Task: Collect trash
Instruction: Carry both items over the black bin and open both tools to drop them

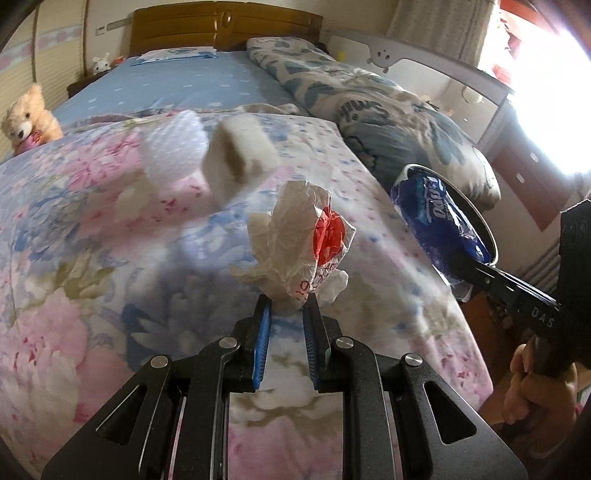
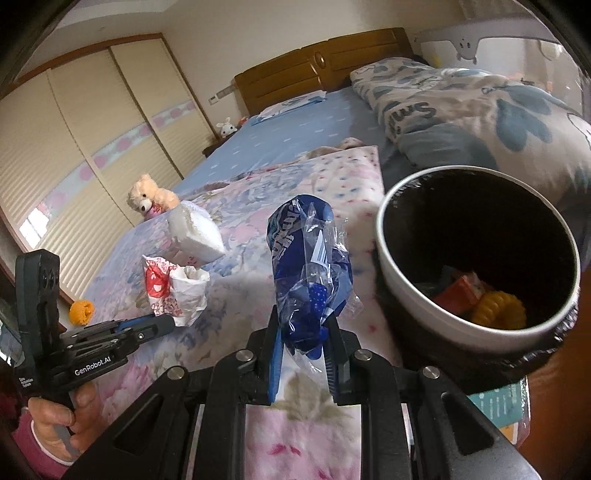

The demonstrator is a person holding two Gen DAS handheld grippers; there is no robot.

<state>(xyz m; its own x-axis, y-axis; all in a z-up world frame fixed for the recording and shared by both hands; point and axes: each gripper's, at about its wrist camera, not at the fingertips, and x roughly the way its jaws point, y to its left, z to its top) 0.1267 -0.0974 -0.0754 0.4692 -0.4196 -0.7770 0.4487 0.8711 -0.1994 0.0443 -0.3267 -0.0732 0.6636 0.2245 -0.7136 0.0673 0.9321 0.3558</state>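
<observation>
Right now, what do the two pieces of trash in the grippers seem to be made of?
Blue wrapper in right gripper: probably thin glossy plastic film, partly transparent with shiny creases. White-and-red wrapper in left gripper: looks like matte crumpled paper, possibly coated.

White foam block (image 1: 240, 155) smeared by motion blur, trash bin (image 2: 402, 258) interior mostly lost in shadow, window (image 1: 554, 92) blown out by glare

We see a crinkled matt paper wrapper (image 1: 295, 240) and a glossy blue plastic bag (image 2: 310, 280), both pinched between matt black grippers with ribbed blue pads. The floral quilt (image 1: 92, 240) looks soft cloth; the bin (image 2: 476, 258) smooth-rimmed; the headboard (image 1: 221, 26) varnished wood.
</observation>
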